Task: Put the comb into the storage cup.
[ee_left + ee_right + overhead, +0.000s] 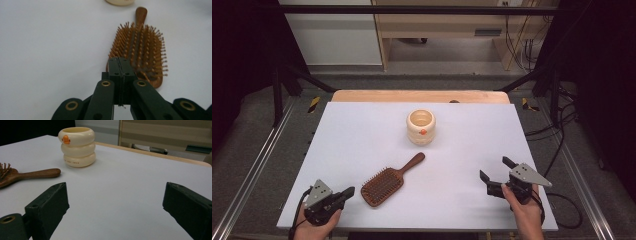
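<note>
A wooden paddle hairbrush (384,185) lies bristles up at the front of the white mat (362,130), its handle pointing toward a cream ringed cup (421,126) with an orange spot. My left gripper (351,190) rests at the front left, jaws shut with nothing between them. In the left gripper view its tips (121,60) sit just beside the brush head (140,47), and I cannot tell whether they touch it. My right gripper (493,167) stands open at the front right, well clear of the brush. In the right gripper view, the cup (77,146) and brush handle (37,173) lie beyond the wide jaws (116,187).
The mat covers a wooden table whose edge (419,96) shows at the back. Metal rails (252,170) run along both sides, and cables (557,150) trail on the floor at the right. Bare mat lies between the brush and my right gripper.
</note>
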{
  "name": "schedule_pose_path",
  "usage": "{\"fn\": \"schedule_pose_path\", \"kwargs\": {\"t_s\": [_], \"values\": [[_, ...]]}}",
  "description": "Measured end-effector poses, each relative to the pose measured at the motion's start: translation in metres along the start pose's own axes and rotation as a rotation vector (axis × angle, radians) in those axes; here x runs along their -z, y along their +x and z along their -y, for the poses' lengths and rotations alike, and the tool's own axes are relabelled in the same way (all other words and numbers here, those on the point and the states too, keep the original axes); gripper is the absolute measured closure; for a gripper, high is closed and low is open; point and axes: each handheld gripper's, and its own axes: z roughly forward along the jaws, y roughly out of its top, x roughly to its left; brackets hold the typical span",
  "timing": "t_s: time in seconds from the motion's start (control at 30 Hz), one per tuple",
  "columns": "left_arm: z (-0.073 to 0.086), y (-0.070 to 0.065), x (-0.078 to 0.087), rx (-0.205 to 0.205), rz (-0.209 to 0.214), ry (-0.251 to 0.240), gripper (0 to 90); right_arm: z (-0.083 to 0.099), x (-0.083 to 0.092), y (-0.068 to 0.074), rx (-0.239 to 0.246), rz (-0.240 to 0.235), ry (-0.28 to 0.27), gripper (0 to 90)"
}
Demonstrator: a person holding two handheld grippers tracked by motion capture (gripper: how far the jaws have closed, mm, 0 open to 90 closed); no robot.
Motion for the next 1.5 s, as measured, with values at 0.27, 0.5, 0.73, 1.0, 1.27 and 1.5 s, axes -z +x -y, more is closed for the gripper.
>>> {"fn": "schedule_pose_path", "kwargs": {"t_s": [0.27,0.5,0.73,1.0,1.27,1.5], "values": [[0.006,-0.009,-0.004,-0.017,0.018,0.052,90.0,0.000,-0.001,0.001,0.008,-0.001,0.006,6.7],[0.009,-0.009,-0.006,0.005,0.029,0.061,90.0,0.001,-0.001,0.001,0.002,-0.002,0.010,6.7],[0.011,-0.019,-0.007,-0.011,0.047,0.063,90.0,0.001,-0.001,0.000,0.005,0.001,0.012,6.8],[0.011,-0.031,-0.008,-0.042,0.075,0.043,90.0,0.001,-0.001,0.000,0.002,0.003,0.011,6.9],[0.011,-0.043,-0.017,-0.071,0.126,0.056,90.0,0.002,-0.002,0.000,0.002,0.002,0.014,6.9],[0.010,-0.047,-0.024,-0.072,0.152,0.064,90.0,0.002,-0.003,0.001,0.007,-0.001,0.017,6.9]]}}
